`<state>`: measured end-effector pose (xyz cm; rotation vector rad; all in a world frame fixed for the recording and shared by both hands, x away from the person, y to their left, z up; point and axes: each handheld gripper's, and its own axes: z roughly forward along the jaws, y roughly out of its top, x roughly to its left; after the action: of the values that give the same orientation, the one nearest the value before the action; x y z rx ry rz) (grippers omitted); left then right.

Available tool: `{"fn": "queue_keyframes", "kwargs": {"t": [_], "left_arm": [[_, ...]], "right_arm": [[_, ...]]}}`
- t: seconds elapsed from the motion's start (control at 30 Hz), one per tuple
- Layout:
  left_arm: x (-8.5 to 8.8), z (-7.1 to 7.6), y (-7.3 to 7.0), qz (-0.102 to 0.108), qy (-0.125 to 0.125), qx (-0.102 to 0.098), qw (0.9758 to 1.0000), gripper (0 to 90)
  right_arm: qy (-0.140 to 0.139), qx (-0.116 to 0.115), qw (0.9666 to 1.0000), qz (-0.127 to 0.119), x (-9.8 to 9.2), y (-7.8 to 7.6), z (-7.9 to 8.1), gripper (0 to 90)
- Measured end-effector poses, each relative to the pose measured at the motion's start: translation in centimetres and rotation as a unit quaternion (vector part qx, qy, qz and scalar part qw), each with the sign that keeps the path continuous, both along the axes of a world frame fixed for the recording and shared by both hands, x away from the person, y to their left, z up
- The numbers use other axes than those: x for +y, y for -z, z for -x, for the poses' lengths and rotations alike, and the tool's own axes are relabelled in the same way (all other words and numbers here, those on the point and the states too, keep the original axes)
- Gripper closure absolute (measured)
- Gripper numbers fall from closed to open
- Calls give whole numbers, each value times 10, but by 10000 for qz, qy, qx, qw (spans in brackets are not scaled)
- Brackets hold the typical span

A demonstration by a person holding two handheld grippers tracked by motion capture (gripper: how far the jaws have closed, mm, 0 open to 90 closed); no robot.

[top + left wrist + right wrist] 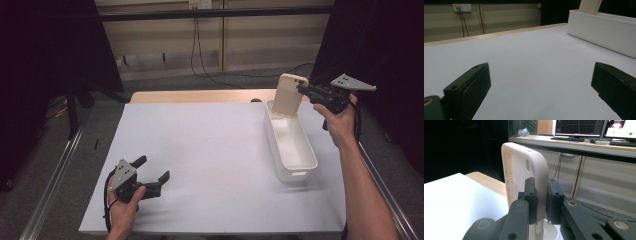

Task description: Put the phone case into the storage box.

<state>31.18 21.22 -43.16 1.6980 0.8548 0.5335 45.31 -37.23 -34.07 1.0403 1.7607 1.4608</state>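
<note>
A cream phone case (288, 95) hangs upright over the far end of a long white bin (295, 152), its lower end inside the bin's rim. My right gripper (303, 90) is shut on the case's edge, coming in from the right. In the right gripper view the black pads (531, 195) pinch the case (524, 170) wall. My left gripper (152, 169) rests low at the near left of the white table sheet (200, 150), jaws wide open with nothing between them. The left gripper view shows its fingers (471, 87) over bare sheet, the bin (604, 30) ahead at right.
The bin runs lengthwise along the right side of the sheet. A wooden table edge (200, 96) lies beyond the sheet, with wall cables behind. Dark curtains flank both sides. Monitors and a keyboard sit on a desk (584, 142) in the right gripper view.
</note>
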Motion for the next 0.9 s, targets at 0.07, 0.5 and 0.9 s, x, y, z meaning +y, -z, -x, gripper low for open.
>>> {"fn": "queue_keyframes", "kwargs": {"t": [0.07, 0.5, 0.9], "left_arm": [[0, 0, 0, 14, -3, 4, 10000, 27], [0, 0, 0, -19, 12, 7, 10000, 27], [1, 0, 1, -10, 7, 7, 10000, 27]], "right_arm": [[-15, -8, 10000, -20, 1, 0, -2, 815], [-47, 162, 9999, 39, 4, 12, -15, 815], [-8, 244, 9997, 57, 4, 23, -22, 815]]}}
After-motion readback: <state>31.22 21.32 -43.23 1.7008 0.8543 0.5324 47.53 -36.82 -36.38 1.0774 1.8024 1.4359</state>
